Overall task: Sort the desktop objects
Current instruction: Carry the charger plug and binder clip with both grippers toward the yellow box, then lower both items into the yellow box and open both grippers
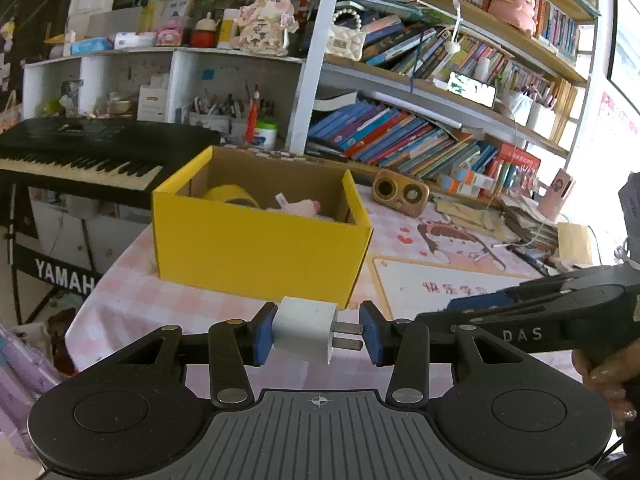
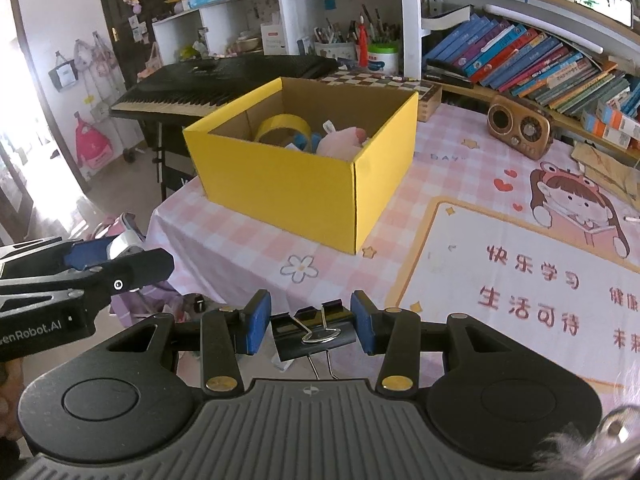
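Left hand-held gripper (image 1: 317, 334) clamping one white plug (image 1: 306, 330), right hand-held gripper (image 2: 311, 327) clamping one binder clip (image 2: 314, 334), one yellow box (image 1: 256, 236)

Ahead of the tongs stands a table under a pink checked cloth (image 2: 224, 240) printed with flowers and a cartoon girl. Beyond its far left corner a black Yamaha keyboard (image 1: 80, 160) rests on a stand. Behind that, a white cubby shelf (image 1: 176, 76) holds pens, jars and small boxes, its top crowded with trinkets. Ahead and to the right, a white post (image 1: 316, 56) carries wooden bookshelves (image 1: 460, 92) packed with leaning books. A brown retro radio (image 2: 520, 130) sits on the table near them. Far left, a dark door (image 2: 120, 20) hung with bags stands beside strong daylight.
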### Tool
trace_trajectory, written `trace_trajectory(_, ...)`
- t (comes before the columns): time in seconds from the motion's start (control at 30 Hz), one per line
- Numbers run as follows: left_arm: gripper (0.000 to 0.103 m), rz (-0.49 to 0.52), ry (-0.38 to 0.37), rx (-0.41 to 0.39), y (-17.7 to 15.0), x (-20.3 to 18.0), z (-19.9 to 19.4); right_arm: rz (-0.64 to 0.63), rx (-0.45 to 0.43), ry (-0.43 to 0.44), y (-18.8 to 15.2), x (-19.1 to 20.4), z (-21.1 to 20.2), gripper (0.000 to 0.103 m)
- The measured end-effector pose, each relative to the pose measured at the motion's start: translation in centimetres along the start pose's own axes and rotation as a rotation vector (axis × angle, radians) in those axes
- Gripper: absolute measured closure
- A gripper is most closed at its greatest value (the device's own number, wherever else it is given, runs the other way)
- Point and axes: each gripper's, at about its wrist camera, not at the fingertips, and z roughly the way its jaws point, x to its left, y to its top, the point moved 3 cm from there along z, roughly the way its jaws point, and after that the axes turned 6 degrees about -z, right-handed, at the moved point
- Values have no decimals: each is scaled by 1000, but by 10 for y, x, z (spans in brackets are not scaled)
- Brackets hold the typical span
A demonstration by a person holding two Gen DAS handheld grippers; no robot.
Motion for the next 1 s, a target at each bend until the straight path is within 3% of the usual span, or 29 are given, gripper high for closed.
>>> trace_trajectory(0.37,60,-14,37,-86,43,0,32,-71,-53,10,56,-27,23,62)
trace_trajectory(0.67,60,-23,110,-157,83,7,65,-138,-106,52,117,-48,63,62)
trace_trajectory(1.0,60,-21,192,-140,108,11,115,-178,-157,80,179,-70,107,62)
